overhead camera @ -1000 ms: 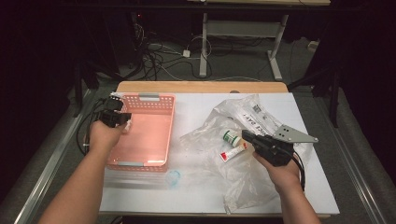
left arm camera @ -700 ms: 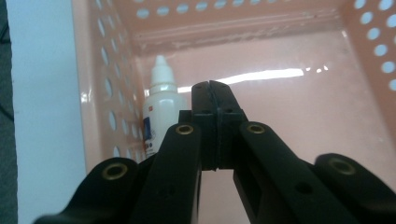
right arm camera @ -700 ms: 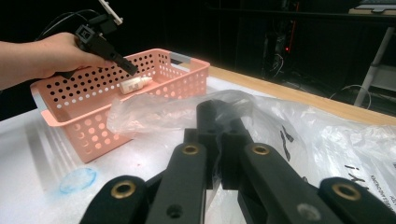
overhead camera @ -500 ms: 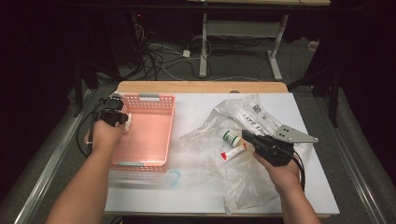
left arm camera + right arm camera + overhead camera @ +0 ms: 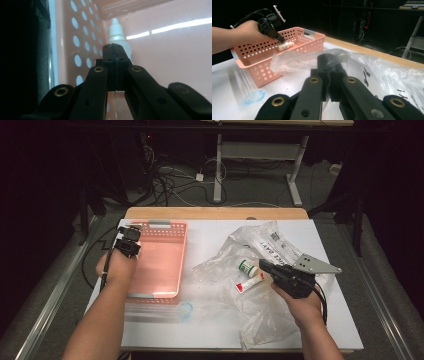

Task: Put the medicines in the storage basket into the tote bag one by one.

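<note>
Pink plastic basket [image 5: 159,265] sits left of the clear bag [image 5: 260,270], which the right gripper [image 5: 270,268] pinches shut. The left gripper [image 5: 280,40] clamps a small white dropper bottle [image 5: 285,45] over the basket; lowering it to the floor before releasing should keep it from rolling.

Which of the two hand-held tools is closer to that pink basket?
The left. The left tool is inside the pink basket, at its left wall, holding a small white dropper bottle. The right tool is off to the side, over the clear plastic bag.
</note>
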{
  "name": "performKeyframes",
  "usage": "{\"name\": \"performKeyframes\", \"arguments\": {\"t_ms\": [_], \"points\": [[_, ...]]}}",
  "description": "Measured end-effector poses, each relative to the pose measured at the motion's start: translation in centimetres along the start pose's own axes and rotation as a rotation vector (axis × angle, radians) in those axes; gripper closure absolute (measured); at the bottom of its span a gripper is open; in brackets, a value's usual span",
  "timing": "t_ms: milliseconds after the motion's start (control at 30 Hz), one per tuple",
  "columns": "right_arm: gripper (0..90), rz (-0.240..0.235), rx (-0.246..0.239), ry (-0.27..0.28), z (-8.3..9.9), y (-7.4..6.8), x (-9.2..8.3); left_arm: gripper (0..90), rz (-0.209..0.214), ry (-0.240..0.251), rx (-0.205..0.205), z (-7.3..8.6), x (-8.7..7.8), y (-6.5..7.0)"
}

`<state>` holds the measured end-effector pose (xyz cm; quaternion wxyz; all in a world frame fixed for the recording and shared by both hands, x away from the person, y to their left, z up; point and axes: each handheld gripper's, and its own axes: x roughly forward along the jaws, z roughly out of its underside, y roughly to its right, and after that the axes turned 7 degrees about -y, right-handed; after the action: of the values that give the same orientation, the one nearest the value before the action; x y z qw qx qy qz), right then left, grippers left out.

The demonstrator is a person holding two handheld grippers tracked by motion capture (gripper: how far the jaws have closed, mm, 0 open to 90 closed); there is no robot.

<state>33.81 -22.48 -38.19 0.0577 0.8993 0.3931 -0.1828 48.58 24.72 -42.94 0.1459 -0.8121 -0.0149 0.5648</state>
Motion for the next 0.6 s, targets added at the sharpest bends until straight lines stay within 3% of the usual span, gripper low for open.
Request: {"name": "performKeyframes", "arguments": {"t_ms": [33, 100, 167, 267, 300, 400, 467, 500, 533, 567, 600], "points": [[90.0, 0.000, 0.003, 0.000, 0.0, 0.0, 0.0, 88.3, 0.031, 0.004, -0.004, 0.0, -0.1, 0.0], [90.0, -0.001, 0.001, 0.000, 0.0, -0.1, 0.0, 88.3, 0.159, 0.032, -0.010, -0.1, -0.5, -0.1], [90.0, 0.000, 0.000, 0.000, -0.1, -0.1, 0.0, 88.2, 0.260, 0.100, 0.002, 0.0, -1.2, -0.1], [90.0, 0.000, 0.004, -0.004, 0.0, -0.1, 0.1, 88.2, 0.421, 0.194, -0.039, -0.1, -2.1, -0.5], [90.0, 0.000, 0.005, -0.005, 0.0, -0.1, 0.1, 88.1, 0.455, 0.223, -0.039, -0.1, -2.3, -0.5], [90.0, -0.001, -0.001, -0.006, 0.0, -0.1, 0.2, 87.6, 0.455, 0.280, 0.000, -0.1, -2.7, 0.0], [90.0, -0.001, 0.000, -0.007, 0.0, -0.2, 0.2, 74.3, 0.383, 0.316, 0.044, 0.0, -2.5, 0.6], [90.0, -0.001, 0.000, -0.006, 0.0, -0.2, 0.2, 73.0, 0.361, 0.313, 0.040, -0.1, -2.5, 0.8], [90.0, -0.001, 0.000, -0.007, 0.0, -0.2, 0.2, 69.1, 0.356, 0.251, 0.014, -0.3, -2.5, 0.8], [90.0, 0.000, 0.000, -0.006, 0.0, -0.2, 0.2, 69.3, 0.390, 0.191, 0.012, -0.6, -2.2, 0.7], [90.0, 0.000, -0.001, -0.006, 0.0, -0.1, 0.2, 65.4, 0.389, 0.163, 0.009, -0.7, -1.9, 0.9]]}}
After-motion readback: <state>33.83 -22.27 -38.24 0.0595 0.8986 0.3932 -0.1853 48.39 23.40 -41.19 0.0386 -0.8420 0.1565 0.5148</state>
